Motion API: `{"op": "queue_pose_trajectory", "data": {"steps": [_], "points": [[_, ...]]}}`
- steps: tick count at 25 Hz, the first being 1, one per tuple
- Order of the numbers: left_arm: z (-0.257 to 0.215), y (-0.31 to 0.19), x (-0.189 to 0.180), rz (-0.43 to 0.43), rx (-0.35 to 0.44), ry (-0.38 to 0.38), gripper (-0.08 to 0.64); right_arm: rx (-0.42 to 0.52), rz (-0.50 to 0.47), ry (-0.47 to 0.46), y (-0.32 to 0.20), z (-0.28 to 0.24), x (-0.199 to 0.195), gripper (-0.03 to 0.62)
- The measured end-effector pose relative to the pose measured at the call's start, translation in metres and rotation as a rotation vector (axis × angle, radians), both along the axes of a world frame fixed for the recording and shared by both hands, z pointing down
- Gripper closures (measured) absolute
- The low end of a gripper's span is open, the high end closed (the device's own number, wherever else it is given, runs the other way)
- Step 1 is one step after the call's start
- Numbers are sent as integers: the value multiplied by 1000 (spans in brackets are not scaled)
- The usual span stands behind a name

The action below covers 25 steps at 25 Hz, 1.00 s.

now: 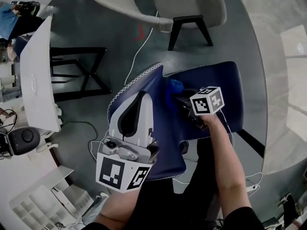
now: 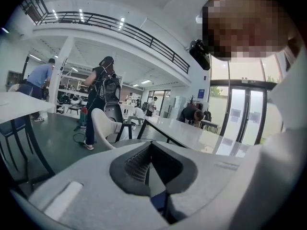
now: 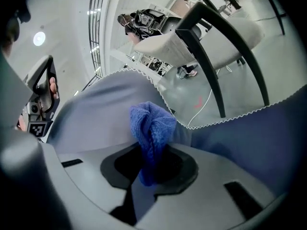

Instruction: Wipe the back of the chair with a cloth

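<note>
In the head view the chair [image 1: 216, 80] fills the centre. The cloth [image 1: 175, 86] lies against its back, right of my left gripper [image 1: 142, 96] and just above my right gripper [image 1: 177, 95]. A second chair [image 1: 158, 4] stands top centre, with a table [image 1: 36, 80] at far left.

grey floor [image 1: 230, 42] under chair [image 1: 216, 80], cable [image 1: 139, 49]

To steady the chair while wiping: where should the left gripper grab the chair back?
Probably the chair back at its stitched top edge, left of the cloth: a thin rim the jaws can straddle. Bring the left gripper down over it from above.
</note>
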<state>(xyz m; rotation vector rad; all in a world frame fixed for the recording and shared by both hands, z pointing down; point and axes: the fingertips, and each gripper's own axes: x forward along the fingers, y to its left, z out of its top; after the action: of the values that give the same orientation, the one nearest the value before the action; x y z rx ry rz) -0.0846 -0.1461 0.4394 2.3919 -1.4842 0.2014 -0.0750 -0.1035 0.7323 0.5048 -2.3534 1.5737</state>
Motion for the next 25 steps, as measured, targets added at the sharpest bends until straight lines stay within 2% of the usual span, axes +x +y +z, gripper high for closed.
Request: {"op": "queue_pose_trajectory", "data": {"steps": [5,14,20,25], "points": [[-31,14,-8,11,14,10,552,26,-13,-31,18,-67,-2,514],[-71,43,-22,21,41,-1,552,37,-159,-216,80,-198,-23,514],[-70,55,-28,8,47,-6,552,44,-201,-307,94,-226,-48,514],[-54,58,-27,3,43,2,552,42,-188,-331,94,-203,-64,514]]}}
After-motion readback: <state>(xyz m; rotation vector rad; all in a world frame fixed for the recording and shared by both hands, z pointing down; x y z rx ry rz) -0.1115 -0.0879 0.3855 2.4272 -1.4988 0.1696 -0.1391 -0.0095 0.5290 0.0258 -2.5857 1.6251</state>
